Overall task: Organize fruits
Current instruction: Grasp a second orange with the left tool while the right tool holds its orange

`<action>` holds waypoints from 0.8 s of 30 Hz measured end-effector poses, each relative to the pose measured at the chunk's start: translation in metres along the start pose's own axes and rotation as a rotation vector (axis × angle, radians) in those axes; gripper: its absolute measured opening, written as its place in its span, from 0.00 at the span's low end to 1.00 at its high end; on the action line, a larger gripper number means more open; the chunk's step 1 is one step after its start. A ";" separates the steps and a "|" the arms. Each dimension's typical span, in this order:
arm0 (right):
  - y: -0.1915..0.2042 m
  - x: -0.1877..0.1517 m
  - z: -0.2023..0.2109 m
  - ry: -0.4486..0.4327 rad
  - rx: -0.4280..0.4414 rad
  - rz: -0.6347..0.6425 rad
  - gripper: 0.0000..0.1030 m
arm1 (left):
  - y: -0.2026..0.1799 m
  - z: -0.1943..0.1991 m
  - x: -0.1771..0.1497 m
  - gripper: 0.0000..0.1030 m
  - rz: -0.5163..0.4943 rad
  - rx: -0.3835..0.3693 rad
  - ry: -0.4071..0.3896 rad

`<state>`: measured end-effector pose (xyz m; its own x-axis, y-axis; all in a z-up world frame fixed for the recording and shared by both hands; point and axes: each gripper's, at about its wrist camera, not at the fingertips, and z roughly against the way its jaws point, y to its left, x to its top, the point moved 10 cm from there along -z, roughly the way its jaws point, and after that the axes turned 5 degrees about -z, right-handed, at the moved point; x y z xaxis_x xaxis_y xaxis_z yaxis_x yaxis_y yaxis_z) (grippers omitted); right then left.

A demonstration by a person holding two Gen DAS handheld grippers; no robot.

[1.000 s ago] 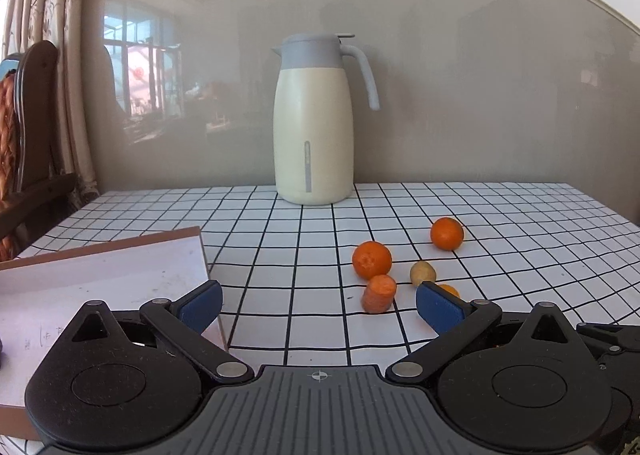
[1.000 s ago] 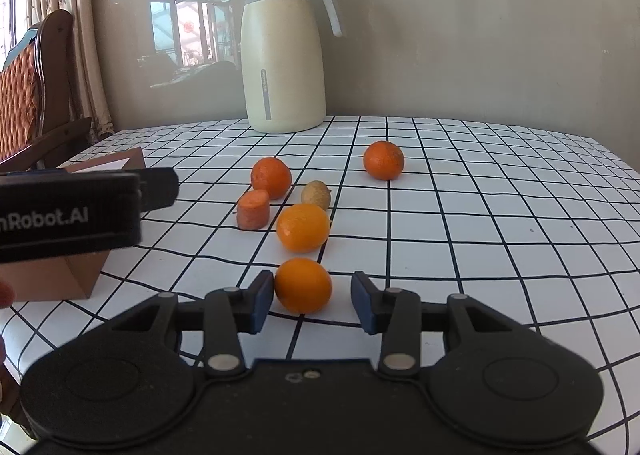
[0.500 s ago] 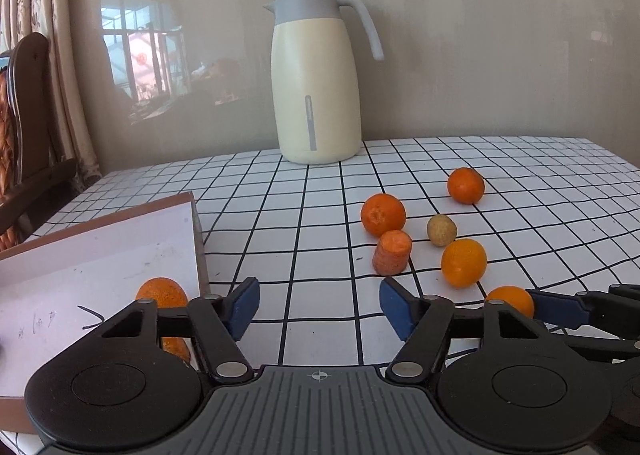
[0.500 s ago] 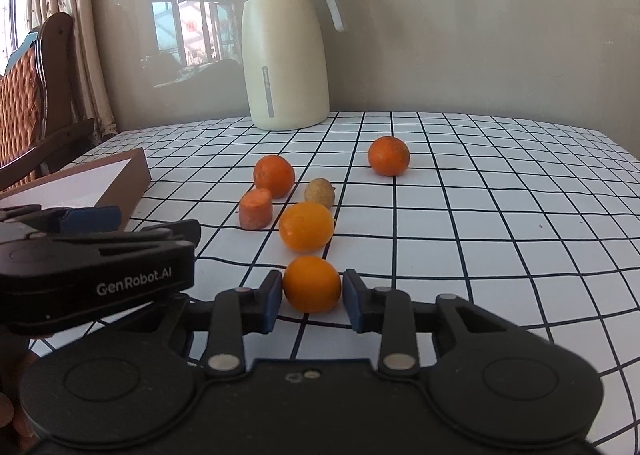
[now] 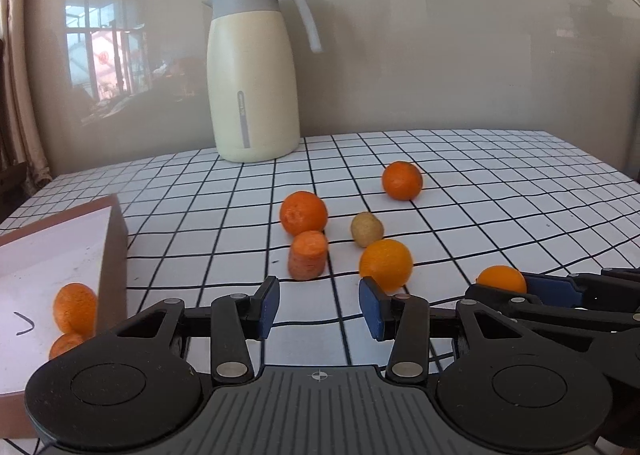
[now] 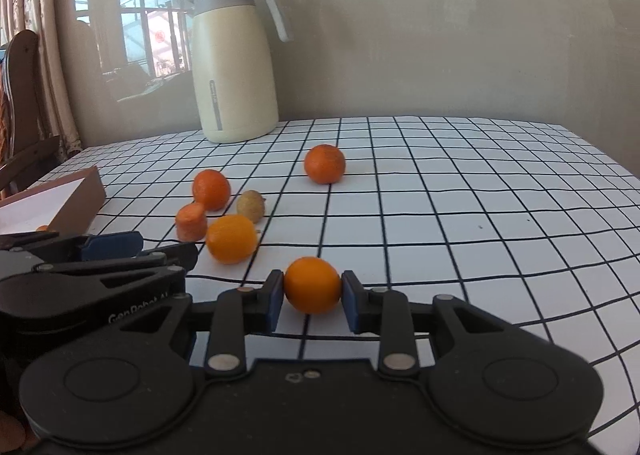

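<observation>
My right gripper [image 6: 313, 301] is shut on a small orange [image 6: 312, 284], held just above the checked tablecloth; it also shows in the left wrist view [image 5: 501, 279]. My left gripper [image 5: 319, 307] is open and empty, just in front of a carrot piece [image 5: 307, 255] and another orange [image 5: 385, 263]. Two more oranges [image 5: 303, 213] [image 5: 402, 180] and a small potato [image 5: 367, 229] lie beyond. A brown-edged white box [image 5: 48, 255] at the left holds two oranges [image 5: 75, 307].
A cream thermos jug [image 5: 253, 79] stands at the back of the table by the wall. A wooden chair [image 6: 24, 103] is at the far left. The table's right edge [image 6: 600, 151] falls off at the right.
My right gripper has closed on the nearest orange and lifted it slightly. My left gripper has moved right from over the box toward the fruit, its jaws narrower than before.
</observation>
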<state>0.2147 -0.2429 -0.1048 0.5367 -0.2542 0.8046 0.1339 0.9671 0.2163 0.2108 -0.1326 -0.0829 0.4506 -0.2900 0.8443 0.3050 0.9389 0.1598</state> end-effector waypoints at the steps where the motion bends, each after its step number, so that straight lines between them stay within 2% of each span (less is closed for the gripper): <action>1: -0.006 0.001 -0.001 0.001 -0.009 -0.010 0.22 | -0.004 -0.002 0.001 0.43 0.003 -0.003 -0.002; 8: -0.037 0.004 0.001 -0.009 -0.059 -0.042 0.22 | -0.029 -0.007 0.010 0.45 0.003 -0.032 -0.028; 10: -0.042 0.004 0.001 -0.010 -0.064 -0.053 0.22 | -0.034 -0.008 0.013 0.53 0.003 -0.036 -0.036; 13: -0.044 0.003 0.001 -0.011 -0.066 -0.054 0.22 | -0.036 -0.011 0.017 0.60 0.004 -0.027 -0.035; 19: -0.042 0.005 -0.003 -0.009 -0.057 -0.061 0.22 | -0.029 -0.026 0.021 0.60 0.055 -0.021 -0.015; 24: -0.042 0.006 -0.005 -0.009 -0.054 -0.073 0.22 | -0.029 -0.033 0.024 0.60 0.053 -0.007 -0.008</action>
<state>0.2171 -0.2849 -0.1116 0.5166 -0.3235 0.7928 0.2170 0.9451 0.2443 0.2407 -0.1728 -0.0839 0.4595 -0.2379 0.8557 0.2867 0.9516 0.1106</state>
